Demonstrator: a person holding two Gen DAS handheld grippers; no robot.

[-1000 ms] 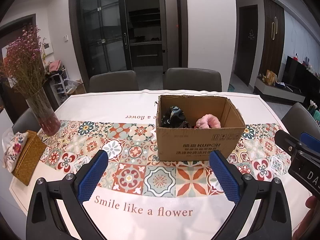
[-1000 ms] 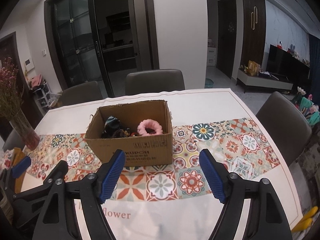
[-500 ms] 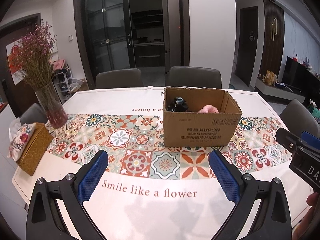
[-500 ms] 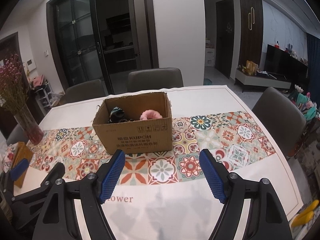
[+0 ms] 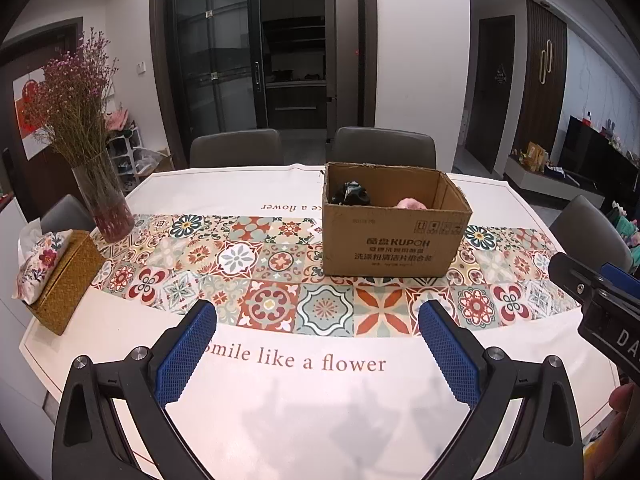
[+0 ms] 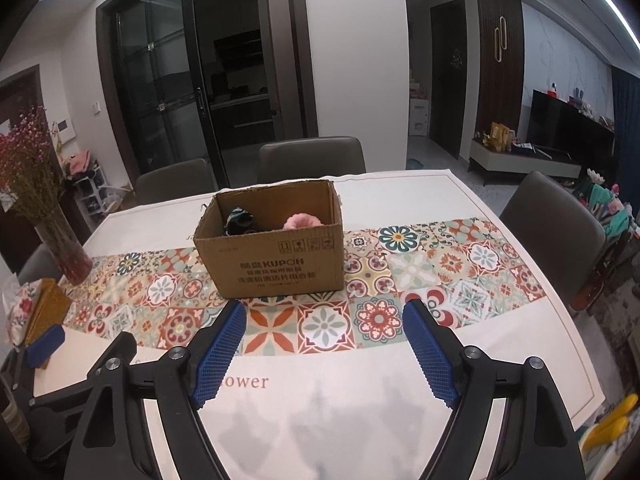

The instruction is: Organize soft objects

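Observation:
A brown cardboard box (image 5: pixel 396 240) (image 6: pixel 276 260) stands open on the patterned table runner. Inside it lie a pink fluffy item (image 5: pixel 412 203) (image 6: pixel 302 221) and a dark soft item (image 5: pixel 352 194) (image 6: pixel 240 218), both half hidden by the box wall. My left gripper (image 5: pixel 318 312) hangs open over the near side of the table, well short of the box, with nothing between its blue pads. My right gripper (image 6: pixel 324 310) is likewise short of the box, its jaws opening and nothing between them. One blue pad (image 6: pixel 45 341) of the left gripper shows at the right wrist view's left edge.
A glass vase of dried flowers (image 5: pixel 106 204) and a wicker tissue box (image 5: pixel 64 276) stand at the table's left end. Grey chairs (image 5: pixel 384 146) line the far side and another chair (image 6: pixel 552 220) the right. The white tablecloth (image 5: pixel 300 400) lies under both grippers.
Both grippers have drawn back from the box, which now looks smaller and farther away. The right jaws stand slightly wider than before. The box and its contents have not shifted.

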